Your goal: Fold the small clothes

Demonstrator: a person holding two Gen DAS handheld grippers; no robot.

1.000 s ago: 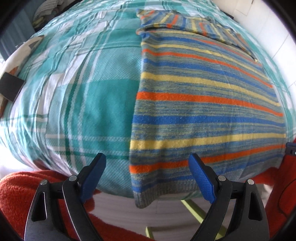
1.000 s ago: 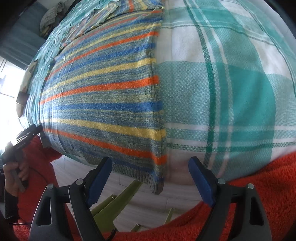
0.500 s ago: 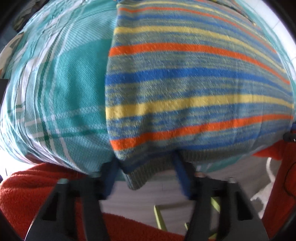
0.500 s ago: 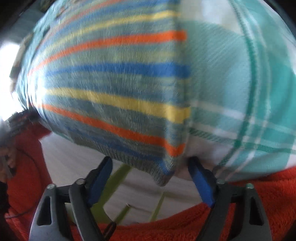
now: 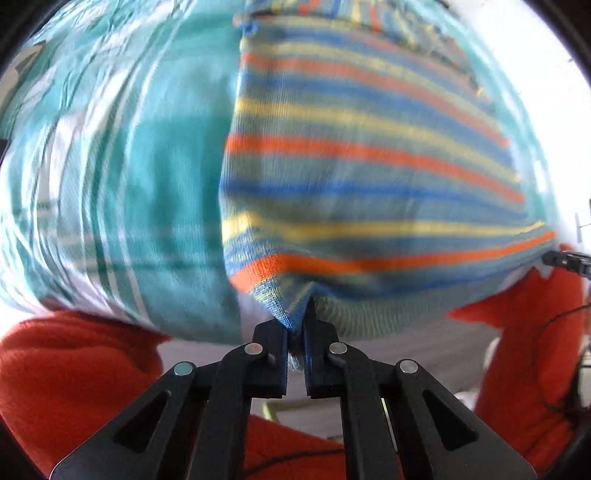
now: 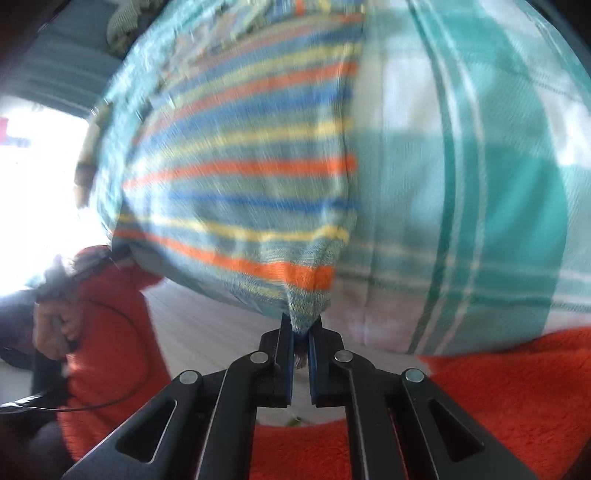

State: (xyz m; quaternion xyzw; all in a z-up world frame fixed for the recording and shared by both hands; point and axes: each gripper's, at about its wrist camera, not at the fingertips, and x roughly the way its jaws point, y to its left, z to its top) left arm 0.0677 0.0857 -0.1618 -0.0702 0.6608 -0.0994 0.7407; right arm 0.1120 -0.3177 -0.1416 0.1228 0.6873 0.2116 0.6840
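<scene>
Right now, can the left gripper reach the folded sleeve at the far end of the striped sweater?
Probably not as things stand. The left gripper is shut on the near hem corner of the striped sweater, and the folded sleeve lies at the far end. It would have to let go first.
</scene>
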